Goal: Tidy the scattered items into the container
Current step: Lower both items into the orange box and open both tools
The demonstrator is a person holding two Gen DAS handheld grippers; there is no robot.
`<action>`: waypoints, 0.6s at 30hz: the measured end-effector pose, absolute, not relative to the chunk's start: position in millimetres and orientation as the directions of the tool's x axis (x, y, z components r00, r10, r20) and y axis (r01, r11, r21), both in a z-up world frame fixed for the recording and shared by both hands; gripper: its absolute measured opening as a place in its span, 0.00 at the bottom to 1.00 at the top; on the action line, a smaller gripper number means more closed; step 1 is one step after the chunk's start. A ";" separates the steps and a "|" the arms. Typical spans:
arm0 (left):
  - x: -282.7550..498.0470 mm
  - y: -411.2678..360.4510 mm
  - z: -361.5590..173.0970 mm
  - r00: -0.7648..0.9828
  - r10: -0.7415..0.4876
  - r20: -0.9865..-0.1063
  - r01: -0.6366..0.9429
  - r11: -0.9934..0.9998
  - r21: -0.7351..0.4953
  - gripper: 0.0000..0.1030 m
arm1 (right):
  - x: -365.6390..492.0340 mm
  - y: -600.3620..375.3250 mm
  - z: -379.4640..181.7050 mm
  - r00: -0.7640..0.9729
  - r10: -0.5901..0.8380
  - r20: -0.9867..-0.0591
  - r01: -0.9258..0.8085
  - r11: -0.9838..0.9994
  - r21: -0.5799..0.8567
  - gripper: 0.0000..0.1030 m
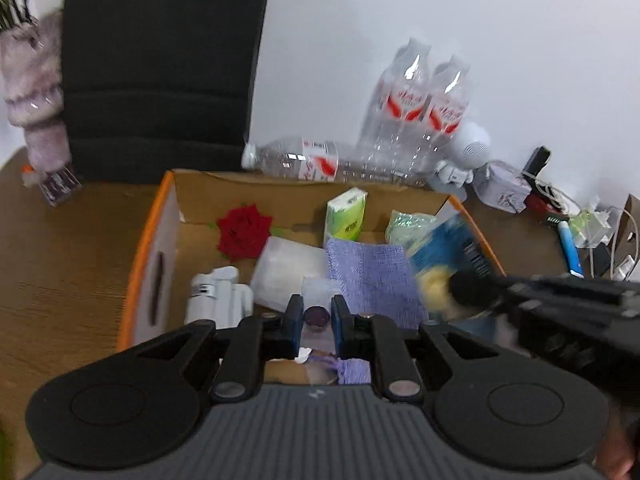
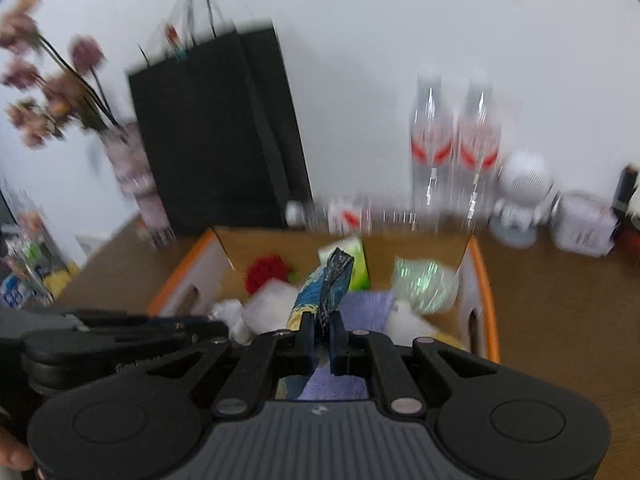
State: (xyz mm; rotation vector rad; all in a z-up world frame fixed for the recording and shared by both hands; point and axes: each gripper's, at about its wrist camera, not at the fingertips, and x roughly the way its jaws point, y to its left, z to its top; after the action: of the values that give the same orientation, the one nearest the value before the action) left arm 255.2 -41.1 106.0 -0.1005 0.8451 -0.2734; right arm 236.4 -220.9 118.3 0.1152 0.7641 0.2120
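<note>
An orange-rimmed cardboard box [image 1: 149, 236] holds a red rose [image 1: 243, 231], a green tissue pack [image 1: 346, 214], a purple cloth [image 1: 370, 276], a white bottle [image 1: 218, 294] and a clear plastic tub [image 1: 286, 268]. My left gripper [image 1: 317, 318] is shut on a small clear jar with a dark lid [image 1: 317, 316] over the box's near side. My right gripper [image 2: 323, 336] is shut on a blue and yellow printed packet [image 2: 326, 286], held over the box [image 2: 486, 280]. That packet [image 1: 450, 246] shows blurred in the left wrist view, above the box's right side.
Clear water bottles [image 1: 412, 108] stand behind the box and one lies flat [image 1: 308, 160]. A black bag [image 2: 216, 128], a vase of dried flowers [image 2: 132, 168], a white robot toy [image 2: 520, 196] and cables and small items [image 1: 576, 224] crowd the brown table [image 1: 60, 264].
</note>
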 end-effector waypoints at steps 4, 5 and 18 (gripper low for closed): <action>259.9 -50.6 97.3 0.642 -0.291 -0.709 0.225 0.956 -0.188 0.39 | 263.1 -229.0 91.9 0.610 0.256 -0.750 -0.128 0.966 0.225 0.17; 260.6 -52.1 96.7 0.654 -0.278 -0.704 0.233 0.959 -0.162 0.49 | 263.9 -232.1 91.0 0.612 0.249 -0.751 -0.121 0.968 0.222 0.17; 247.3 -33.5 143.2 0.663 -0.092 -0.743 0.072 0.996 -0.059 0.97 | 247.5 -259.7 146.0 0.590 0.267 -0.762 -0.067 0.957 0.284 0.80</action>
State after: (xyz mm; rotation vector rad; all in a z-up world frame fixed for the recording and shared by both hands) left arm 247.3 -33.5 143.2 -0.0252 0.8414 -0.0927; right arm 247.5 -259.7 146.0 0.2353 0.9216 0.1964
